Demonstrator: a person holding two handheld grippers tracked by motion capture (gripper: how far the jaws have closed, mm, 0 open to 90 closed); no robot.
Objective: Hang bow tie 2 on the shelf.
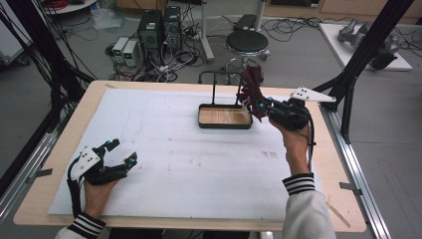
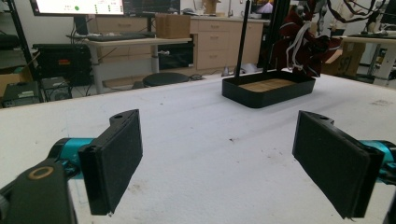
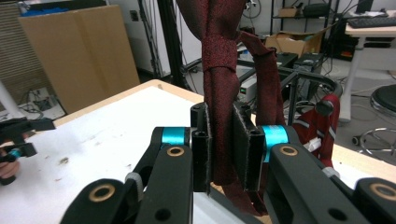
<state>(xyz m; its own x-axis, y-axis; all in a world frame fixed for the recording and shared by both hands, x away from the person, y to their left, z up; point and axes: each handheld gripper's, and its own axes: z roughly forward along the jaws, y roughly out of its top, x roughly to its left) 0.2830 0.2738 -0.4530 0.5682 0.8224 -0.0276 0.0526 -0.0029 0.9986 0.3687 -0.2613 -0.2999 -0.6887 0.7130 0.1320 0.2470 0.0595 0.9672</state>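
Note:
A dark red necktie [image 1: 251, 89] hangs bunched beside the black rack's posts [image 1: 214, 87], above the right end of its wood-floored tray [image 1: 225, 125]. My right gripper [image 1: 260, 106] is shut on the necktie [image 3: 218, 65]; the cloth is pinched between the pads and runs up out of the right gripper view. Behind the right gripper [image 3: 223, 140] the rack's top bar [image 3: 299, 77] shows. My left gripper [image 1: 123, 152] rests at the white mat's near left, open with nothing between its jaws. From the left gripper [image 2: 219, 158], the tray [image 2: 268, 95] and necktie [image 2: 303, 42] lie far ahead.
A white mat [image 1: 174, 159] covers most of the wooden table [image 1: 343, 199]. A black frame post [image 1: 351, 84] rises by the table's right edge. Beyond the far edge stand a stool [image 1: 247, 42] and computer towers [image 1: 159, 27] among floor cables.

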